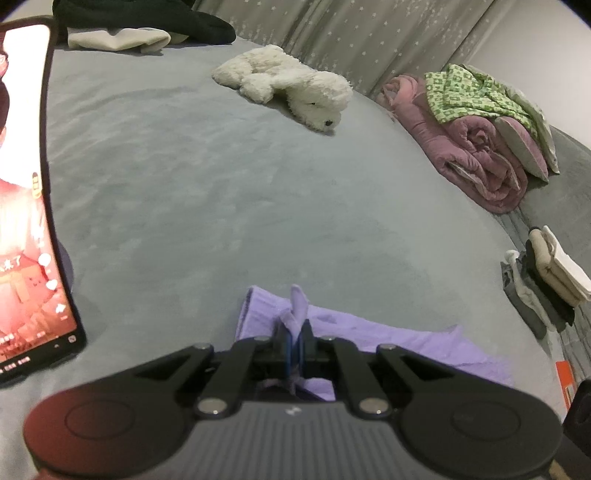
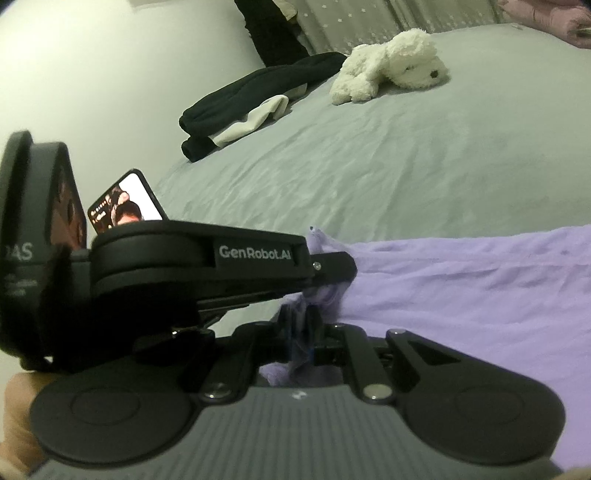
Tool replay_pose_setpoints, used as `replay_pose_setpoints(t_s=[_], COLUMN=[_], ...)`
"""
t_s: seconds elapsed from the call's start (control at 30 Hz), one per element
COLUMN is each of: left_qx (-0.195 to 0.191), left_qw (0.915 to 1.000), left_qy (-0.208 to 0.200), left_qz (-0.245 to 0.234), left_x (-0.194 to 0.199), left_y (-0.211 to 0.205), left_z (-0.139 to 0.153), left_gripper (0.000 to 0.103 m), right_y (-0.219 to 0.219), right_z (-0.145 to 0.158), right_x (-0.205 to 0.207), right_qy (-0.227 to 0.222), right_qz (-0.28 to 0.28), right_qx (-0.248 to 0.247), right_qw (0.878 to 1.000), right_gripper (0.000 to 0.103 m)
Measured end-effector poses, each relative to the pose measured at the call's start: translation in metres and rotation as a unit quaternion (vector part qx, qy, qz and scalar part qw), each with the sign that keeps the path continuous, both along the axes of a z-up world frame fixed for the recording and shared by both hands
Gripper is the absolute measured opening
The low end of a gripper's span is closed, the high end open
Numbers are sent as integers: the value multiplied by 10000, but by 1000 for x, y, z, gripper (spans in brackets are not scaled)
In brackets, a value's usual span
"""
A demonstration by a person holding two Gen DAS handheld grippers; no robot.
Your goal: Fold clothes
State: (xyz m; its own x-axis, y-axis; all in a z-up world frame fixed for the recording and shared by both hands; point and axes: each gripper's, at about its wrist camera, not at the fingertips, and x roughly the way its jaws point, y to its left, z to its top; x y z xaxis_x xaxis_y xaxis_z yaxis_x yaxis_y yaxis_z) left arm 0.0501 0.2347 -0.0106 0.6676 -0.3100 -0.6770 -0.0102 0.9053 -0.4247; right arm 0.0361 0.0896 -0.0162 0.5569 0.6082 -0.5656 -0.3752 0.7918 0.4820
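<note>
The garment (image 2: 461,291) was plain lilac, lying on a grey bed (image 1: 221,184). A plush dog (image 1: 288,85) was cream-white. The rolled quilt (image 1: 476,155) was dusty pink, and the cloth (image 1: 469,92) on it was green-and-white patterned. The headboard (image 1: 351,33) was grey with small white stars. Both grippers were black.

Lilac garment (image 2: 461,288), thin soft knit, lies spread and wrinkled on the grey bed (image 2: 369,166), near its front edge. One bunched end is lifted off the cover, pinched into a small upright tuft (image 1: 298,301); the rest trails flat toward the bed's right side.
</note>
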Motion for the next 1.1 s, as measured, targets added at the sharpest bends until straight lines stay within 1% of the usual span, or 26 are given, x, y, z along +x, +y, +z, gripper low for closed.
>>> replay_pose_setpoints(t_s=[0.13, 0.17, 0.23, 0.27, 0.3, 0.37, 0.4, 0.43, 0.5, 0.53, 0.63, 0.7, 0.77, 0.87, 0.97, 1.1], left_qx=[38, 21, -39, -65, -60, 38, 74, 94, 78, 57, 22, 32, 65, 233, 438, 732], left_qw=[10000, 10000, 10000, 9999, 9999, 9997, 9995, 9993, 9985, 9979, 9959, 9947, 9938, 9923, 9907, 9889], left_qy=[20, 22, 18, 10, -15, -109, -163, -217, -350, -424, -698, -873, -1032, -1212, -1281, -1224], left_qz=[-1, 12, 58, 87, 129, 219, 258, 299, 415, 478, 580, 543, 417, 126, -149, -406], left_x=[0, 0, -1, -2, -4, -8, -11, -14, -19, -22, -29, -33, -36, -36, -31, -22], left_y=[3, 4, 6, 8, 9, 12, 14, 16, 22, 25, 27, 23, 14, -5, -25, -41], left_z=[-2, -2, 0, 1, 3, 8, 11, 13, 19, 21, 29, 32, 33, 28, 18, 4], left_gripper=[5, 6, 7, 9, 14, 21, 23, 24, 24, 24, 26, 27, 27, 28, 28, 28], right_y=[3, 3, 1, 0, -2, -9, -11, -14, -21, -25, -41, -55, -69, -88, -102, -115], right_z=[-4, -5, -4, -4, -3, -2, -1, 1, 7, 10, 24, 29, 33, 32, 25, 12], right_x=[-1, -1, -2, -1, -1, 0, 0, 0, -4, -6, -9, -11, -13, -14, -17, -17], right_qy=[-48, -67, -94, -81, -50, 136, 247, 334, 311, 265, 18, -122, -261, -476, -720, -1058], right_qz=[12, 27, 61, 81, 130, 375, 490, 588, 656, 668, 585, 402, 183, -143, -425, -686], right_qx=[26, 46, 169, 243, 378, 823, 1016, 1160, 1221, 1211, 1019, 866, 662, 254, -250, -1072], right_qw=[10000, 10000, 9998, 9996, 9992, 9958, 9933, 9909, 9899, 9900, 9931, 9954, 9973, 9984, 9962, 9862], right_gripper=[14, 17, 18, 18, 18, 19, 20, 20, 27, 33, 33, 33, 33, 33, 33, 33])
